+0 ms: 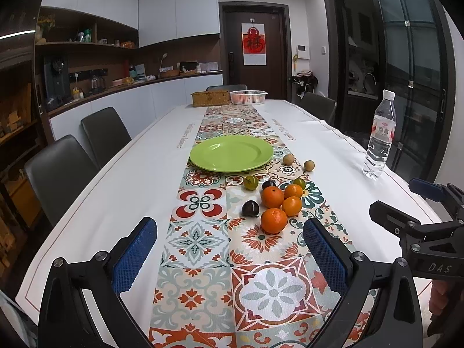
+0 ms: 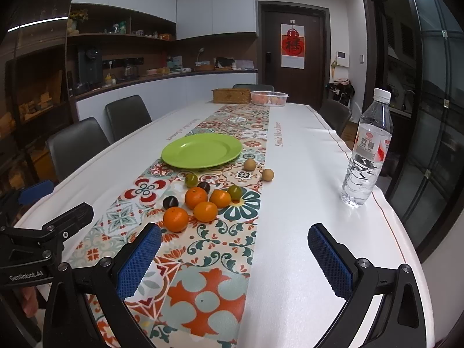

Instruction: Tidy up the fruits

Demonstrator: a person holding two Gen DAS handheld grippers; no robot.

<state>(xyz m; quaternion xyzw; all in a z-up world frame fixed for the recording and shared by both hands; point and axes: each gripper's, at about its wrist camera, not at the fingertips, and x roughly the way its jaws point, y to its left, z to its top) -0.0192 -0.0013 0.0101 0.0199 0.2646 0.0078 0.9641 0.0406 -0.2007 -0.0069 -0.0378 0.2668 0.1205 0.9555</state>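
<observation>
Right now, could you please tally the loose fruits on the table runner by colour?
Orange tangerines: 4
Dark purple fruits: 2
Green fruits: 2
Tan-brown fruits: 2
Total: 10, none yet on the green plate.

left tongs (image 1: 229, 249) spread wide (nothing between), oranges (image 1: 273, 220) near green plate (image 1: 231, 153), patterned runner (image 1: 200, 249)

Ceiling light falls evenly and bright on the white table (image 1: 304, 133), casting soft short shadows under the fruit. Both fisheye views bend hard at their edges, with black corners; the shelves (image 2: 43, 87) at left sit dim.
</observation>
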